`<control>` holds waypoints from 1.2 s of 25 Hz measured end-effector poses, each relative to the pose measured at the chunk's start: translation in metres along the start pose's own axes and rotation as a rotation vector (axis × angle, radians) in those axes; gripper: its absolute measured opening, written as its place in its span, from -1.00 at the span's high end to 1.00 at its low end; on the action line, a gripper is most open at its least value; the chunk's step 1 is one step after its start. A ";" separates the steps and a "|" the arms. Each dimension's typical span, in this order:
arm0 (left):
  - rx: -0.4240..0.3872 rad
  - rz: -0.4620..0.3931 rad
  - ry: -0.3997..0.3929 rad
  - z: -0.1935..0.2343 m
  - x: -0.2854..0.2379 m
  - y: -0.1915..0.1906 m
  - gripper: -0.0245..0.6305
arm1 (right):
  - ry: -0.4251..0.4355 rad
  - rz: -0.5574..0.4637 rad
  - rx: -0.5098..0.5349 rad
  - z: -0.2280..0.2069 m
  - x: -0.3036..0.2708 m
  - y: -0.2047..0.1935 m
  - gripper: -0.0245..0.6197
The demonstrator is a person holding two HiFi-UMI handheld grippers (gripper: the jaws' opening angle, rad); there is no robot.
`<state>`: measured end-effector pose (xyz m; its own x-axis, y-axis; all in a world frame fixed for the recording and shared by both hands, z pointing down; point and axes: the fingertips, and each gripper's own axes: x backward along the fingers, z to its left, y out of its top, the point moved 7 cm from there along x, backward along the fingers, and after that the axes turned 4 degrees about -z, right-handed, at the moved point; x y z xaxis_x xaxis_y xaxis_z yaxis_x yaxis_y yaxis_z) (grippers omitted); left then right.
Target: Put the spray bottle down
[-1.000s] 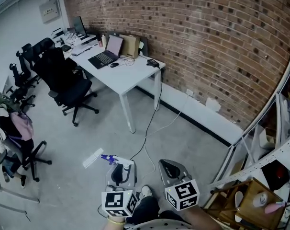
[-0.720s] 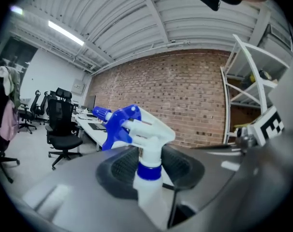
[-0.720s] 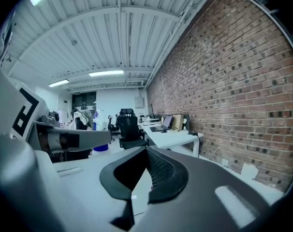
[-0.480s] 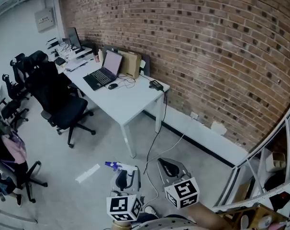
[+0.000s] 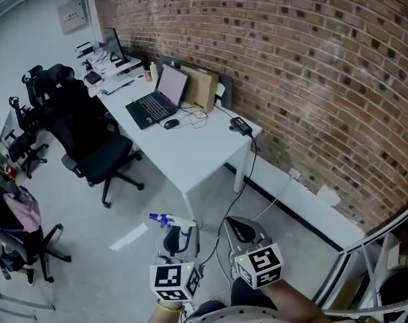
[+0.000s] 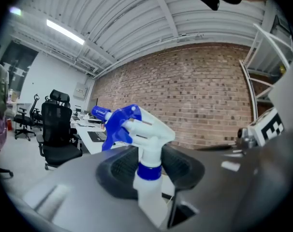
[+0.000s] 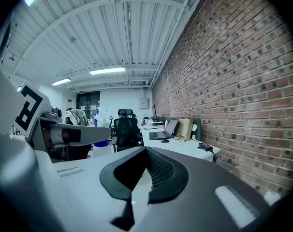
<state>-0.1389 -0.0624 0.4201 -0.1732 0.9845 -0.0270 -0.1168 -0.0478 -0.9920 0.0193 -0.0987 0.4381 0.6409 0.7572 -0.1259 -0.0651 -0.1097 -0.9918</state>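
Currently mid-carry, I judge: left gripper (image 6: 147,164) clamps the spray bottle (image 6: 137,129) by its neck, low centre of the head view. Right gripper (image 7: 145,170) is closed, empty. Next I need the white surface (image 5: 190,147) under it, then release.

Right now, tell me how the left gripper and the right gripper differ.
The left gripper is clamped on the neck of the spray bottle; the right gripper holds nothing. The left gripper's jaws stand apart around the bottle; the right gripper's jaws meet. Both point ahead, side by side.
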 end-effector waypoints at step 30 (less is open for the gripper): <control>-0.053 -0.056 0.227 0.113 -0.427 0.017 0.49 | 0.253 0.019 -0.011 -0.234 -0.375 0.045 0.93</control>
<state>-0.1776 -0.5024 0.4290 0.0575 0.9983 0.0067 -0.0677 0.0106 -0.9977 -0.0451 -0.5377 0.4459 0.8106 0.5701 -0.1341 -0.0719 -0.1304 -0.9888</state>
